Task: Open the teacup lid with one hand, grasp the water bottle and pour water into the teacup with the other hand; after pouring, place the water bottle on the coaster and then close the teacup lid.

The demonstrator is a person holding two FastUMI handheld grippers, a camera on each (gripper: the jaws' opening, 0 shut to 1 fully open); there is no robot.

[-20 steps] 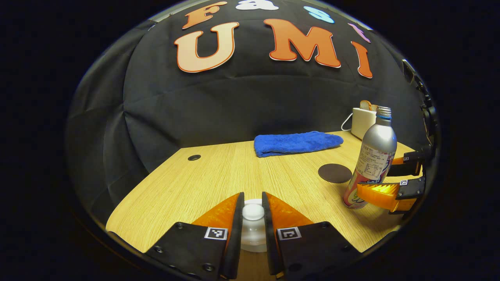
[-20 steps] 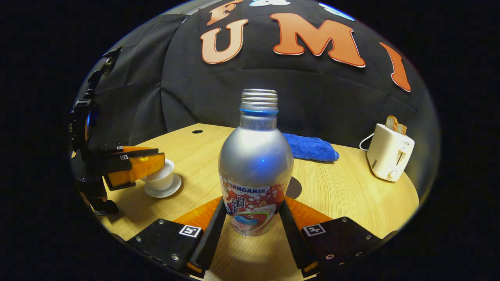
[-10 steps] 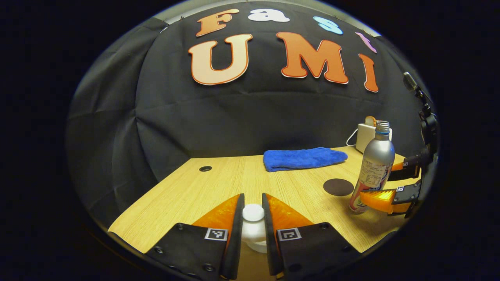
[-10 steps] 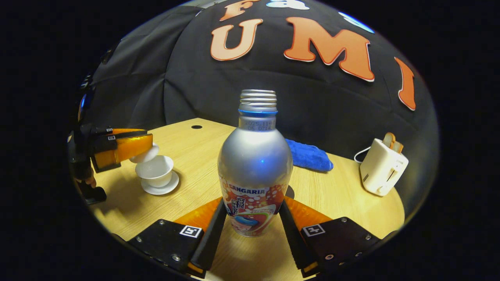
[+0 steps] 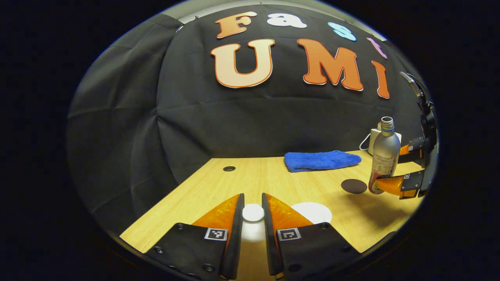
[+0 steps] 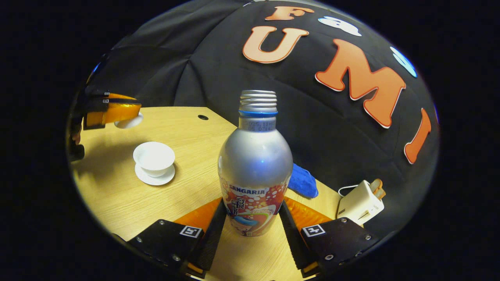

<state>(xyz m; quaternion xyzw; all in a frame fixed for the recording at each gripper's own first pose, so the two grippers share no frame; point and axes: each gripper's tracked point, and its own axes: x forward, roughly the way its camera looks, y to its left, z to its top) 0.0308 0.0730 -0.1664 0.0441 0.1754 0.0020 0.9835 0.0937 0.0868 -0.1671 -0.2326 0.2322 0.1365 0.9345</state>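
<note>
- The left tool [image 5: 252, 218] is clamped narrow on the knob of the white teacup lid [image 5: 253, 212], holding it raised off the cup; in the right gripper view the same lid [image 6: 129, 121] hangs above and to the far side of the open cup.
- The right tool [image 6: 254, 226] grips the lower, labelled part of the silver water bottle [image 6: 255, 168], both fingers pressing its sides; the bottle is upright with an uncapped threaded neck.
- The white teacup [image 6: 154, 157] sits uncovered on its saucer [image 6: 154, 178], well apart from the bottle.
- Judged step: carrying the bottle over to pour. To do it well, bring the neck just above the cup's rim before tipping, and tilt slowly, since the mouth is wide next to so small a cup.
- Keep the lid high and off to the side so that the bottle's path to the cup is free; the grip on the small knob looks slight, so hold it level.
- The grip sits low on the bottle, so the top may swing as it tilts.
- The dark round coaster [image 5: 354, 185] lies just beside the bottle's base in the left gripper view.
- The bench [image 5: 273, 183] is pale wood grain with a cable hole [image 5: 229, 168]; a folded blue towel [image 5: 322, 160] and a white toaster [image 6: 361, 202] holding toast sit towards the black cloth wall.
</note>
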